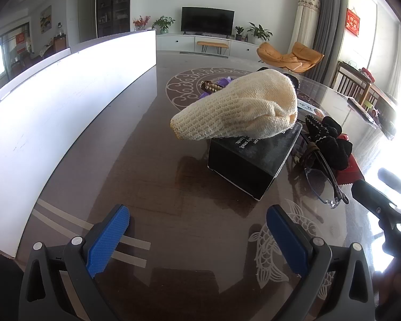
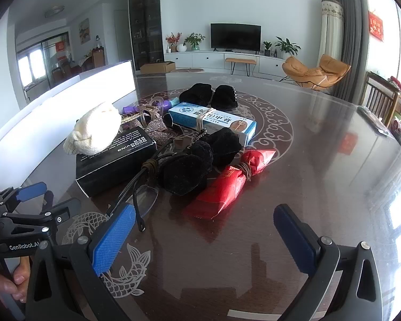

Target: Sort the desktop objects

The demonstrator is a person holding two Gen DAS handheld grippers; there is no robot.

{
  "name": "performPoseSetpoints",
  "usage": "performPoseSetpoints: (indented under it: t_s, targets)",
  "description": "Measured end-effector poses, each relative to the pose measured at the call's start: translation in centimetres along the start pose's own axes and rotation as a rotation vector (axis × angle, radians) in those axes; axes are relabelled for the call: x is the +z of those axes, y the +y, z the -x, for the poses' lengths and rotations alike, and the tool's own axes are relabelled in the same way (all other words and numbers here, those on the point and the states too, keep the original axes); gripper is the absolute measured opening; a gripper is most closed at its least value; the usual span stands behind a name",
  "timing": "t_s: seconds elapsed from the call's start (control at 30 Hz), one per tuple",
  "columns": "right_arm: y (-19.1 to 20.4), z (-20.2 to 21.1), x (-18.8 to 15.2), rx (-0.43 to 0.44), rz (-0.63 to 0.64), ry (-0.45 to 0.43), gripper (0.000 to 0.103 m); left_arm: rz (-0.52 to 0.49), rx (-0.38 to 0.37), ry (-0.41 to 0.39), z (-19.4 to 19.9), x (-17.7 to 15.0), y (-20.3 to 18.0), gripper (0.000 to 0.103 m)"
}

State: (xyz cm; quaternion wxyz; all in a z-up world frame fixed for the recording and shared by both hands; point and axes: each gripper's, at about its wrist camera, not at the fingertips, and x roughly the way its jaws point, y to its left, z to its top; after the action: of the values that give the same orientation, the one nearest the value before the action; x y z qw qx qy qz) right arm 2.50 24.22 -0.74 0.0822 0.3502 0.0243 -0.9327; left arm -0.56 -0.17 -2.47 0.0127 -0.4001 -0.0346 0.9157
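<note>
The cream knitted hat [image 1: 238,104] lies draped over the far end of a black box [image 1: 251,163], overhanging it toward the white bin [image 1: 66,101] that runs along the left side of the bench [image 1: 152,187]. The box's long axis runs slantwise, near corner pointing at the left claw [image 1: 197,238]. That claw hovers above bare bench just short of the box, tilted downward, its blue pads spread wide with nothing between them. The hat and box lie straight ahead of it and slightly right, so the left hand looks the nearer one for them.

Beside the box, toward the right, lie a pair of glasses [image 2: 144,195] bound with a cord, a black plush pouch [image 2: 187,171], a red packet [image 2: 227,187] tied round the middle, and behind them a blue-and-white carton [image 2: 214,123]. The right claw [image 2: 203,238] is also spread wide and empty, hanging over the bench short of this pile; the red packet lies directly ahead of it, long axis slanting away to the right, the glasses just ahead to its left. For those two the right hand seems better placed.
</note>
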Motion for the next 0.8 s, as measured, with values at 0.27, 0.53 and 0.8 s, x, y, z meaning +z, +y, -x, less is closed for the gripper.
performPoseSetpoints:
  t_s: [0.27, 0.53, 0.8]
  targets:
    - [0.36, -0.19, -0.06, -0.001, 0.012, 0.009, 0.103, 0.005, -0.004, 0.004, 0.10, 0.09, 0.33, 0.103]
    - [0.36, -0.24, -0.11, 0.001, 0.012, 0.013, 0.103, -0.001, 0.000, 0.005, 0.11, 0.14, 0.25, 0.103]
    - [0.46, -0.32, -0.13, -0.001, 0.018, 0.019, 0.103, -0.010, 0.005, 0.009, 0.10, 0.24, 0.28, 0.103]
